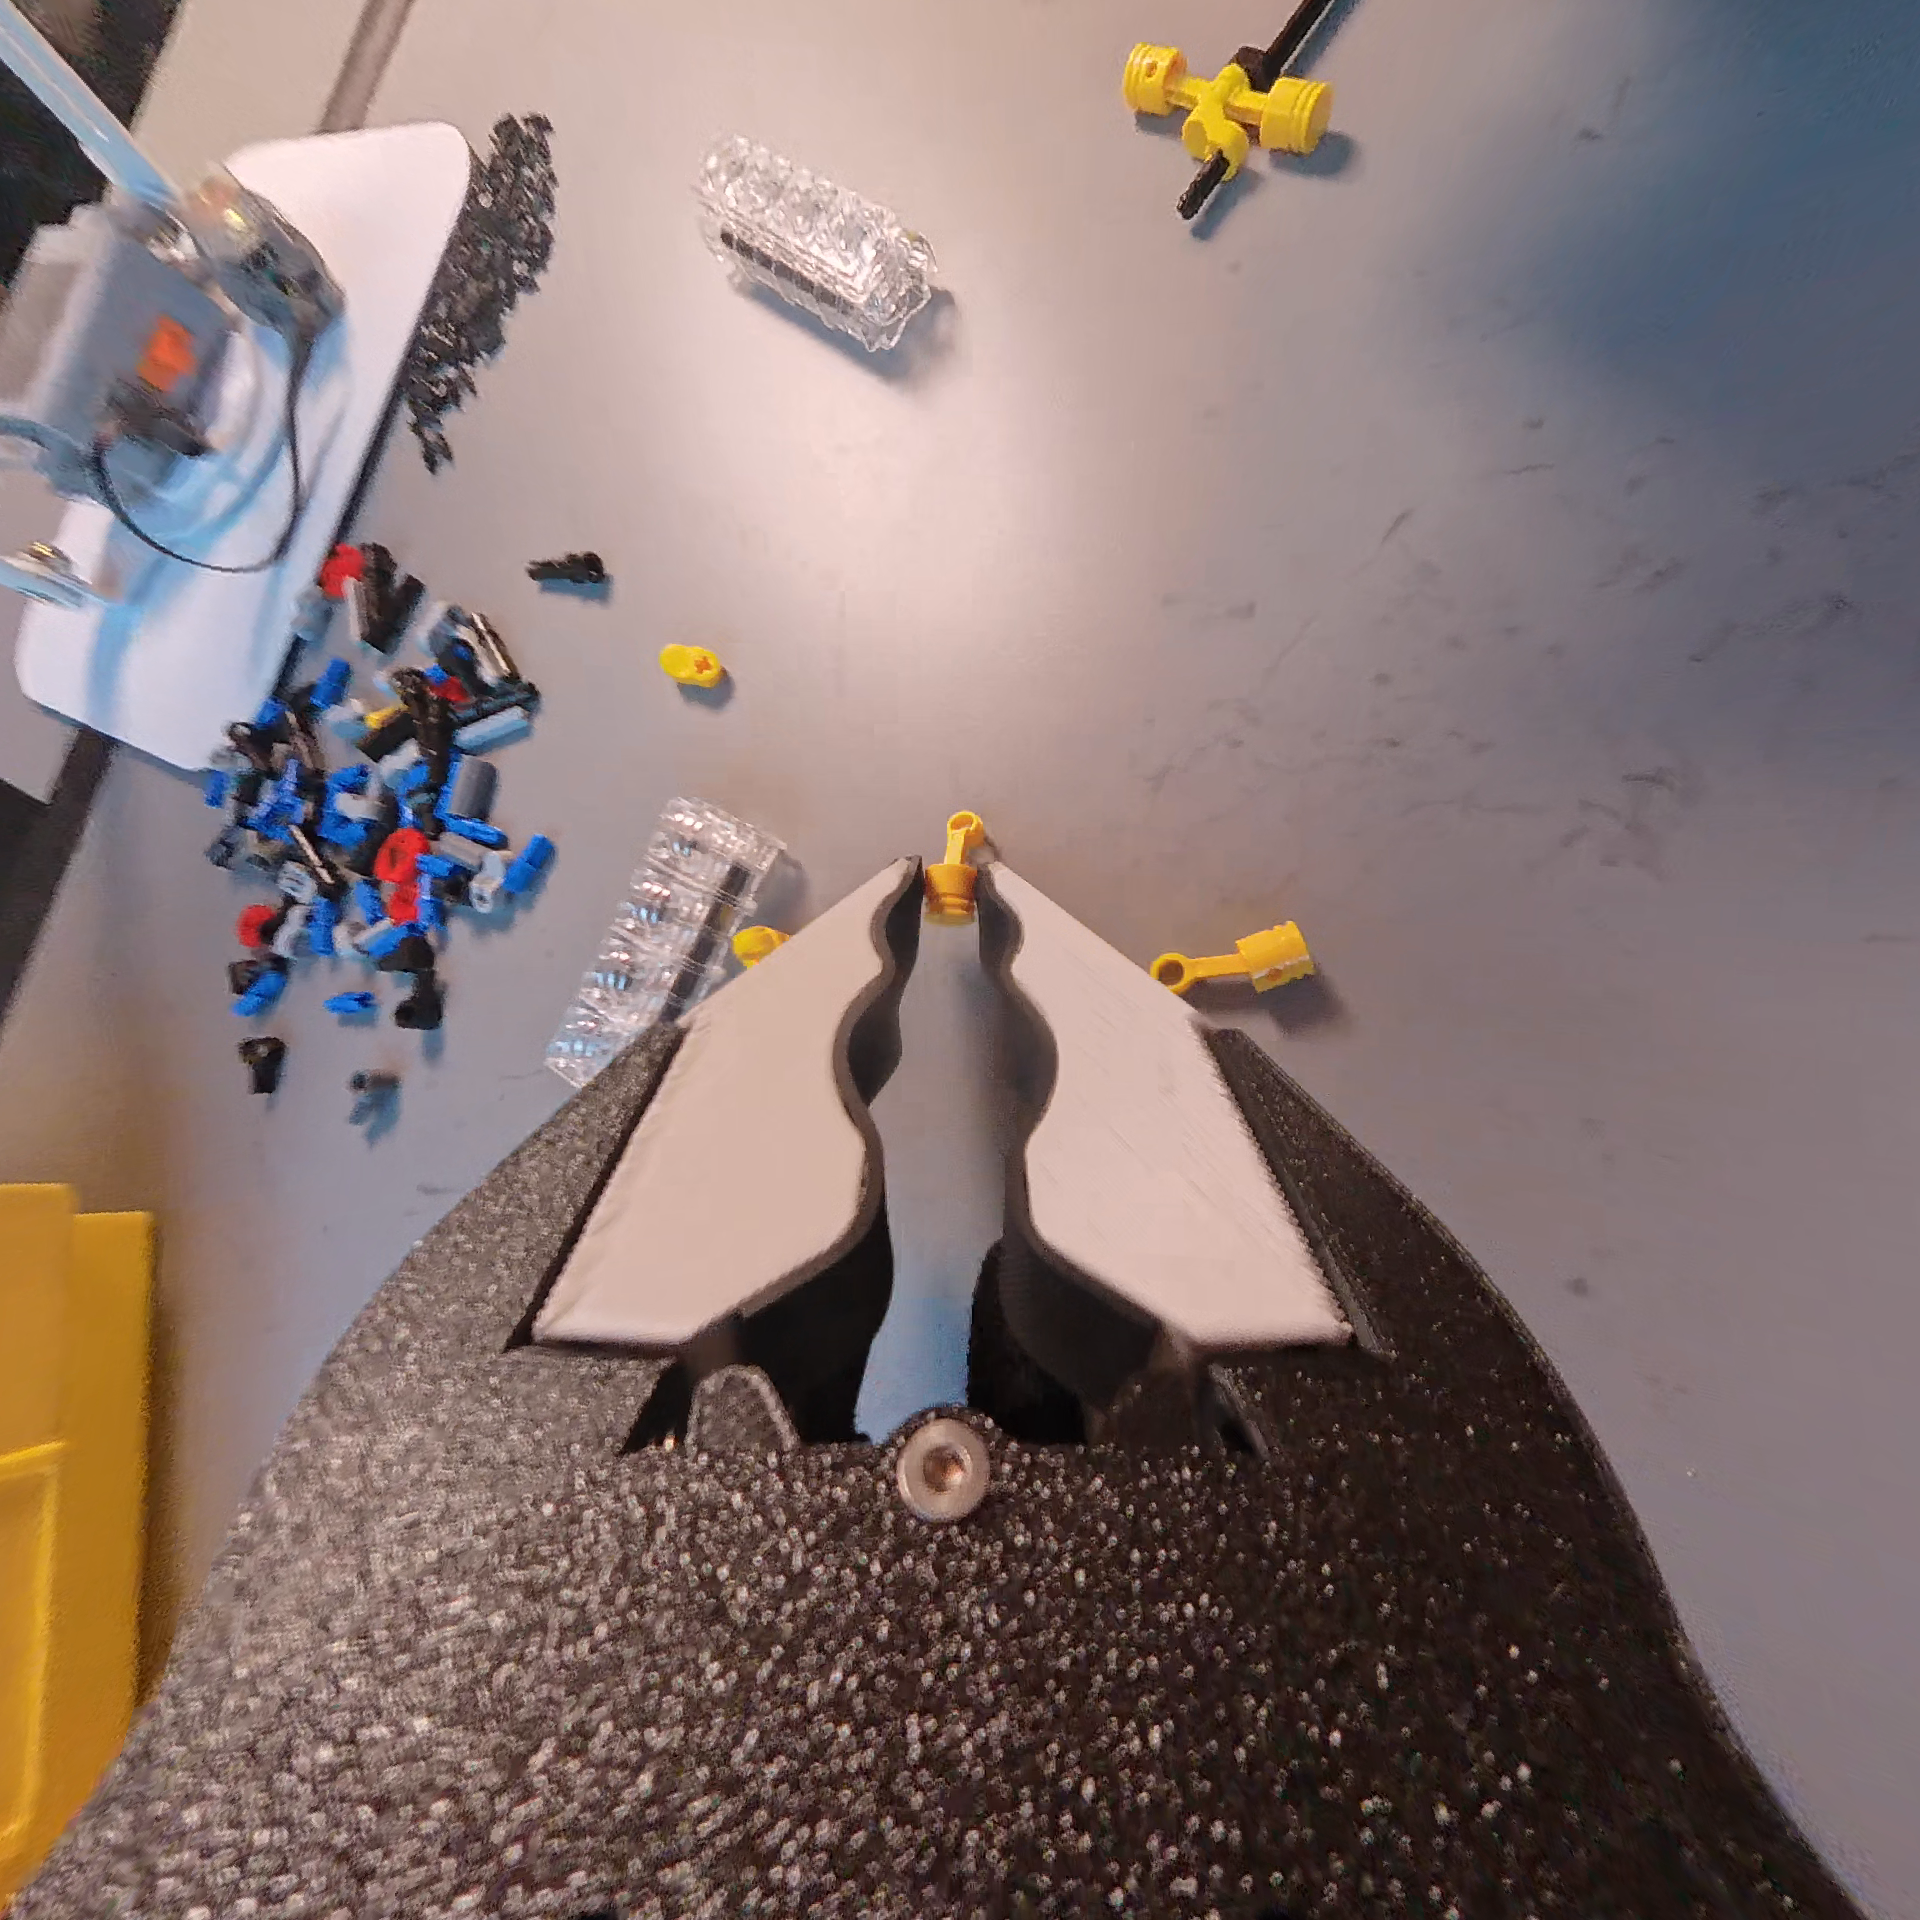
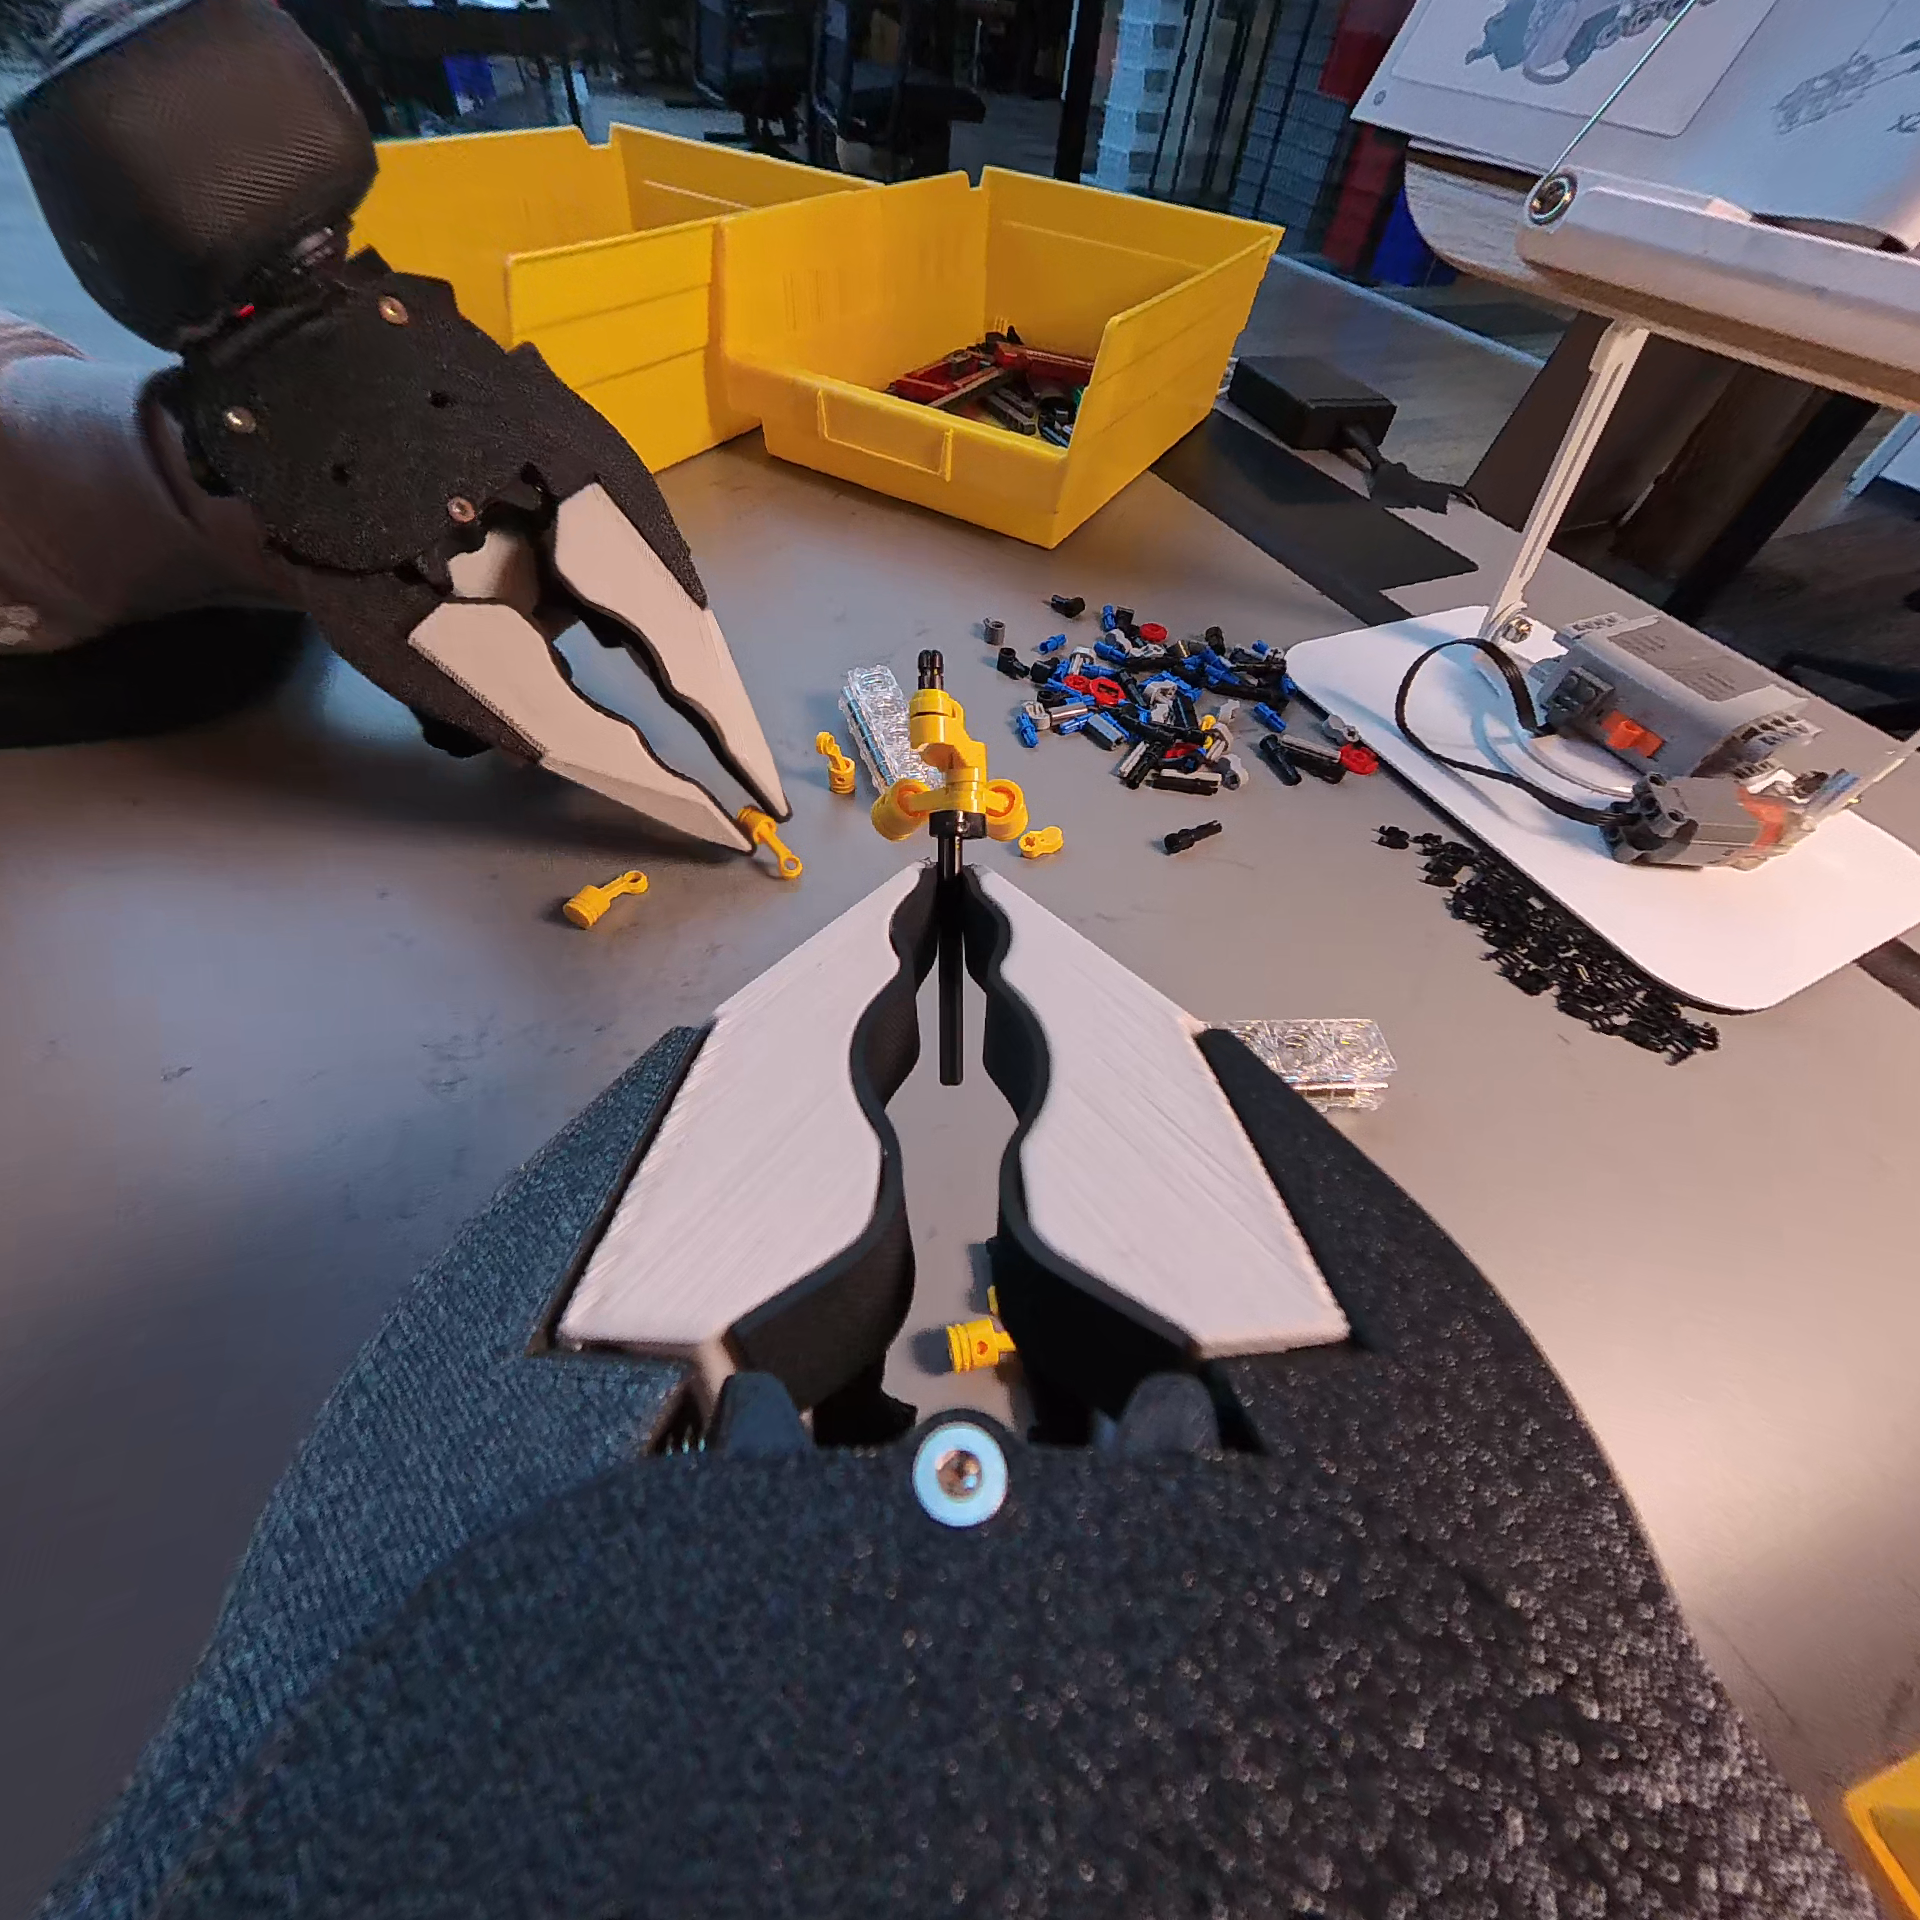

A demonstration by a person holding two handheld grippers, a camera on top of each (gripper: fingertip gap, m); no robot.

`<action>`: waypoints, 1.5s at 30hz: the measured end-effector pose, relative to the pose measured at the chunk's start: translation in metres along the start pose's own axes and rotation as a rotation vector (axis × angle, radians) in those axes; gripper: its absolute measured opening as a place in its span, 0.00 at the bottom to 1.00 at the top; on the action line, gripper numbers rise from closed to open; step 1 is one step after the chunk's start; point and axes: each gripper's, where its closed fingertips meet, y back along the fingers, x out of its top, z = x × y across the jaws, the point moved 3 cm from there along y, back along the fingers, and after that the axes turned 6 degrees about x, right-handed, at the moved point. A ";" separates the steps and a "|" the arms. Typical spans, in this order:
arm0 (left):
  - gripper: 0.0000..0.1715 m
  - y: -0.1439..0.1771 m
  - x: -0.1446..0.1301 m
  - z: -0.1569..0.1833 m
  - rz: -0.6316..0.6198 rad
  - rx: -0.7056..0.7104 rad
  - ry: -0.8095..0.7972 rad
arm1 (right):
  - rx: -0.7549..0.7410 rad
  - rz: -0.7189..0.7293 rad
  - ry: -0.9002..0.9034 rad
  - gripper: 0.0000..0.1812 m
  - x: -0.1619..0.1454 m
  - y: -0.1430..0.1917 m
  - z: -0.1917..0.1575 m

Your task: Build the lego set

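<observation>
My left gripper [image 1: 951, 883] pinches a small yellow piston [image 1: 954, 873] at its tips, low by the table [image 1: 1351, 623]. My right gripper [image 2: 948, 883] is pressed on the black rod [image 2: 949, 977] w/ yellow assembly [image 2: 951, 774] just past the tips. Risk: piston grip is shallow, so it could twist or pop out; the rod could pivot when I push parts together.

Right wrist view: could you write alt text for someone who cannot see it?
Right tongs grip a black axle carrying yellow piston parts above a grey table. To the left, the left tongs pinch a small yellow piston on the table; loose bricks and yellow bins lie beyond.
</observation>
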 end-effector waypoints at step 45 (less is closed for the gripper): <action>0.05 -0.004 0.014 0.009 -0.435 -0.437 -0.102 | -0.037 0.002 0.021 0.02 0.003 0.008 0.007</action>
